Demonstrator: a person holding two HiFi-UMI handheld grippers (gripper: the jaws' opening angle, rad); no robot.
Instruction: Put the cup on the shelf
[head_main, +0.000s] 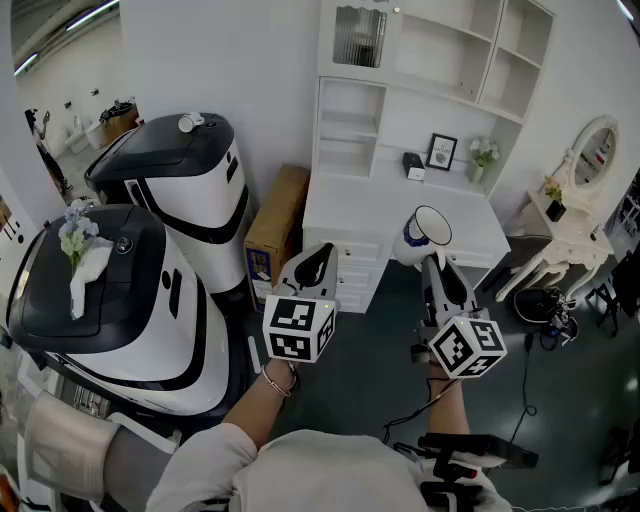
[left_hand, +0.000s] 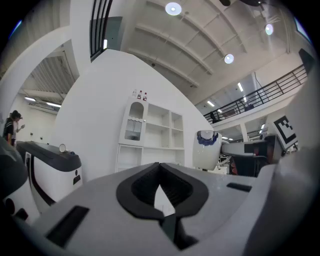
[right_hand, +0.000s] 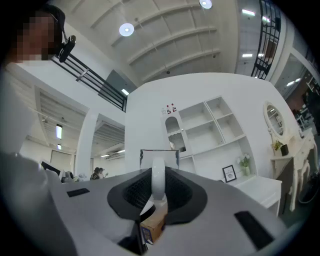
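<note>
The right tool (head_main: 432, 262) pinches the cup (head_main: 422, 236) by its handle (right_hand: 158, 186). In the right gripper view the two jaws press on the white handle from both sides, and the body of the cup stands just beyond the tips. The cup is white with a blue pattern near the rim. It is in the air in front of this tool, above the near edge of the white surface (head_main: 370, 215), and touches nothing else. Its mouth is turned up toward the head camera, and inside it only white wall is visible.

The left tool (head_main: 318, 262) is pressed together with nothing between the jaws. It is beside the right tool, apart from it, and the cup (left_hand: 206, 150) shows on its right side.

Beyond both tools stands the white shelf (head_main: 420, 60) with open compartments. Under it, at the back of the surface, a small vase (head_main: 479, 172) holding pale flowers (head_main: 484, 150) stands just beside a picture frame (head_main: 441, 152).
</note>
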